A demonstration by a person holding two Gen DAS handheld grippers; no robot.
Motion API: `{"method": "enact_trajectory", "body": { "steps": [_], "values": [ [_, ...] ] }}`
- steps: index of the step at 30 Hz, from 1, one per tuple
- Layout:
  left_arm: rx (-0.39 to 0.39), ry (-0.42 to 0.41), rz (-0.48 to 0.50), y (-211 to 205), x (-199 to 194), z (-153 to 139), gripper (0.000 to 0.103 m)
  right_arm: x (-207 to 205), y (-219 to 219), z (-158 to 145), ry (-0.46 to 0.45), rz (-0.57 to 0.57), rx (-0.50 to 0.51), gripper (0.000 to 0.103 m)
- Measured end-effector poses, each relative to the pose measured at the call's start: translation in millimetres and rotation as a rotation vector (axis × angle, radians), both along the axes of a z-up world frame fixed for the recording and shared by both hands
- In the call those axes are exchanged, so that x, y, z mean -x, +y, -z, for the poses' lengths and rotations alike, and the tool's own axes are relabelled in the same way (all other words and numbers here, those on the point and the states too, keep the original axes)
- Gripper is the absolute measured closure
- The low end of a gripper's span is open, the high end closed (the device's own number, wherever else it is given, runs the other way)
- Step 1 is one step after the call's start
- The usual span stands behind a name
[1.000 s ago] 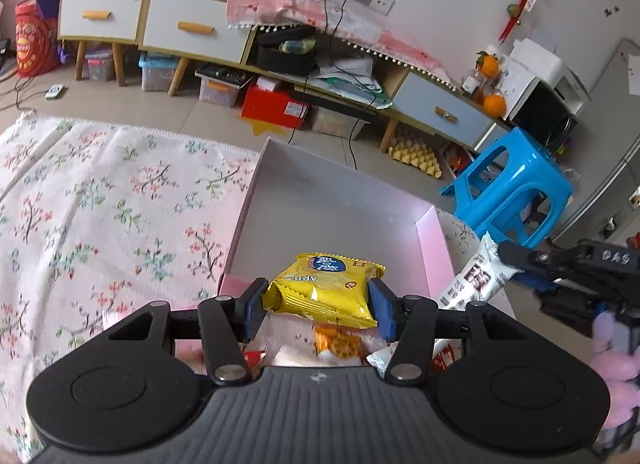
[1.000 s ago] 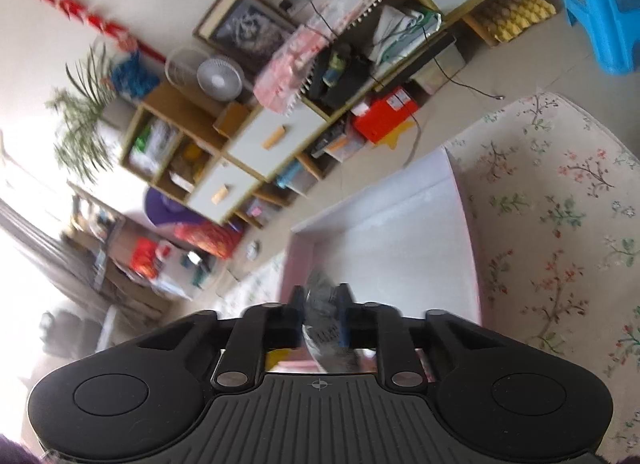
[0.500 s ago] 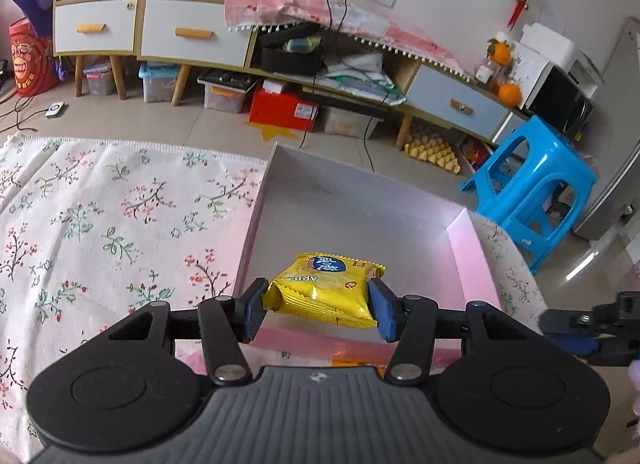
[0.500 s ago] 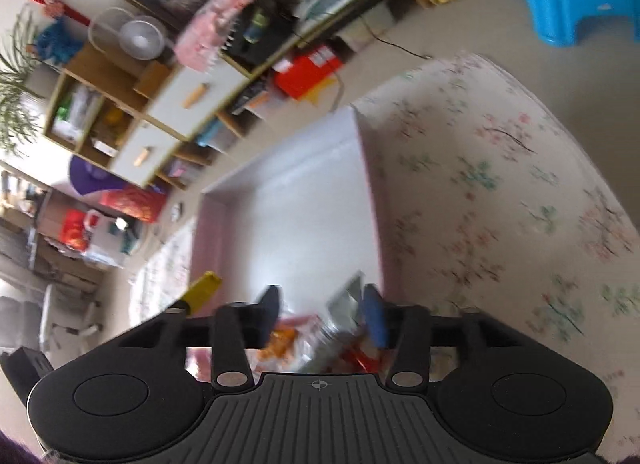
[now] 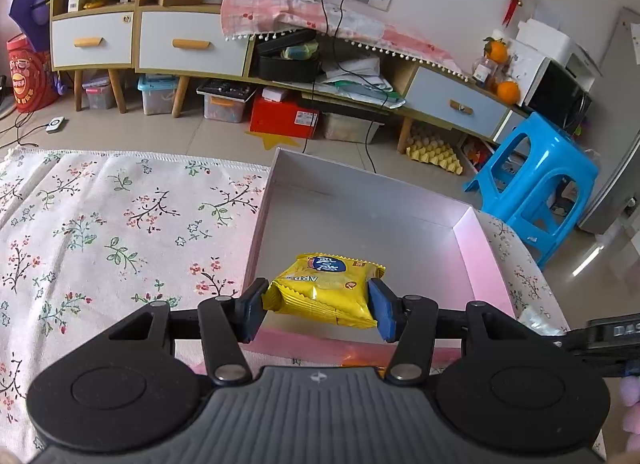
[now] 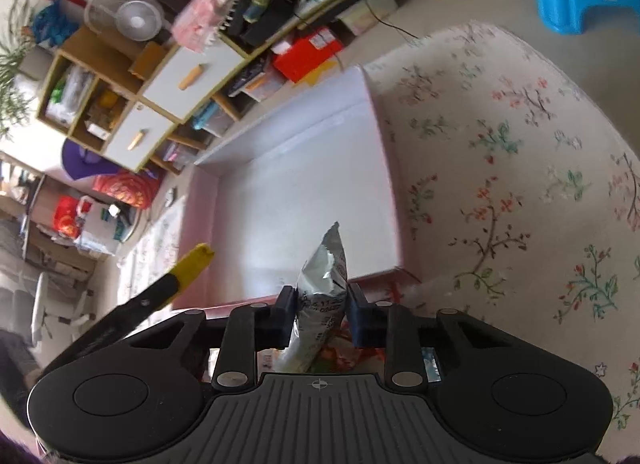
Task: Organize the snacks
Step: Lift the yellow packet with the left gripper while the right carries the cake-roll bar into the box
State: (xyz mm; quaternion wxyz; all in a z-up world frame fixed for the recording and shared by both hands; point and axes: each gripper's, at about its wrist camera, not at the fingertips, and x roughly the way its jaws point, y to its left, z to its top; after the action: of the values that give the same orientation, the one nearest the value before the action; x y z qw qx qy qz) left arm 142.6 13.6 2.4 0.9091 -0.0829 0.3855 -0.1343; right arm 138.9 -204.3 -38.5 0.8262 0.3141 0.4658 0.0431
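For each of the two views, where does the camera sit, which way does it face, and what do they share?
Left wrist: on the left gripper, looking down over the pink box; its pads clamp a yellow snack packet; right gripper's edge at right.
Right wrist: on the right gripper, tilted view of the same box; jaws, just closing, hold a silver packet.
Shared: box, floral cloth, blue stool, yellow packet.

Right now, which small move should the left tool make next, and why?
Probably move forward and lower over the box, then open. The left tool grips the yellow packet above the box's near wall, and the floor ahead looks bare.
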Motion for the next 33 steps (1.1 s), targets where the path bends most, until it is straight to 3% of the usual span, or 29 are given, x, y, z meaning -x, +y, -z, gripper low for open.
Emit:
{"method": "enact_trajectory", "body": {
  "steps": [7, 13, 17, 21, 33],
  "values": [
    [0.017, -0.018, 0.007, -1.2, -2.5, -6.1, 0.053, 0.0, -4.4, -44.0, -0.122, -0.001, -0.002, 0.077],
    [0.002, -0.053, 0.031, -8.5, -10.3, -1.8, 0.053, -28.1, -7.2, -61.5, -0.159, 0.029, 0.111, 0.077],
    [-0.03, -0.058, 0.038, -11.7, -17.0, 10.4, 0.053, -51.2, 8.9, -52.1, -0.105, -0.035, 0.271, 0.077],
    [-0.055, -0.114, 0.066, -12.7, -17.3, 19.1, 0.053, -67.8, 30.2, -34.9, -0.047, -0.122, 0.4, 0.077],
    [-0.119, -0.129, 0.114, -18.4, -17.1, 27.6, 0.052, -127.1, 41.3, -16.0, 0.021, -0.137, 0.425, 0.077]
  ]
}}
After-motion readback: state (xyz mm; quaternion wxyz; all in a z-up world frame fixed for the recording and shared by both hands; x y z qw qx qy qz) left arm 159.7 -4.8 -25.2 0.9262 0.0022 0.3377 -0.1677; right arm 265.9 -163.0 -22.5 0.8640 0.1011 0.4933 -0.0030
